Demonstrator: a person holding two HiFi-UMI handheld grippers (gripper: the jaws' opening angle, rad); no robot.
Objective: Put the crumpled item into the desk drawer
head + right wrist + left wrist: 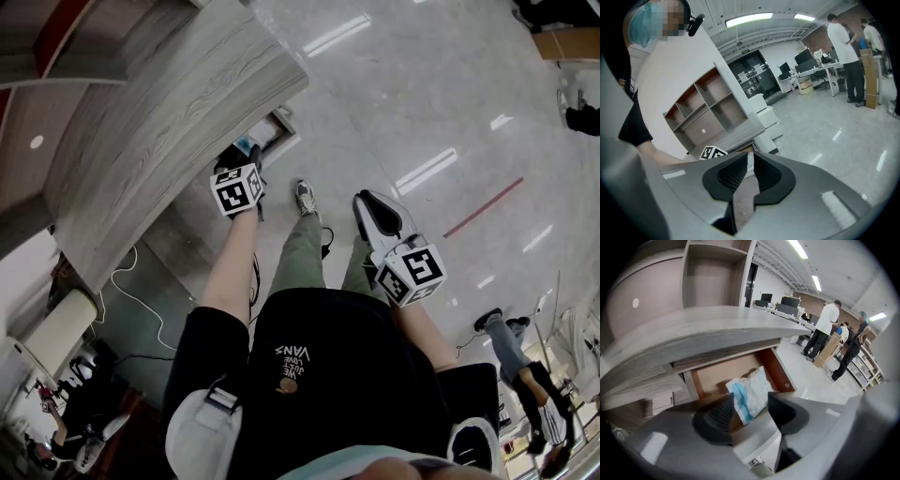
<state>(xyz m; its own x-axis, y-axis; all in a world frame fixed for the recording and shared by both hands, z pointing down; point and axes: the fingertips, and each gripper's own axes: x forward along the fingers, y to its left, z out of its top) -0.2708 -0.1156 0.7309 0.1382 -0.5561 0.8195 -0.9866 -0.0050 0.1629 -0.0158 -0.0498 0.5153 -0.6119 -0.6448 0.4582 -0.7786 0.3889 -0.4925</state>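
The crumpled item (749, 394), a white and blue wad, lies in the open desk drawer (717, 373) under the grey desk top (693, 329). My left gripper (751, 412) hangs just above it, jaws open, one pad on each side of the wad and neither pressing on it. The head view shows the same left gripper (251, 159) reaching into the drawer (274, 131) at the desk's edge. My right gripper (364, 202) is held back over the floor, away from the desk. The right gripper (750, 165) has its pads nearly together with nothing between them.
An open shelf unit (717, 273) stands on the desk. A white cable (141, 300) trails on the floor by the desk's side. The person's shoe (306, 199) is just below the drawer. Other people (825, 331) stand by far desks and a cardboard box (829, 348).
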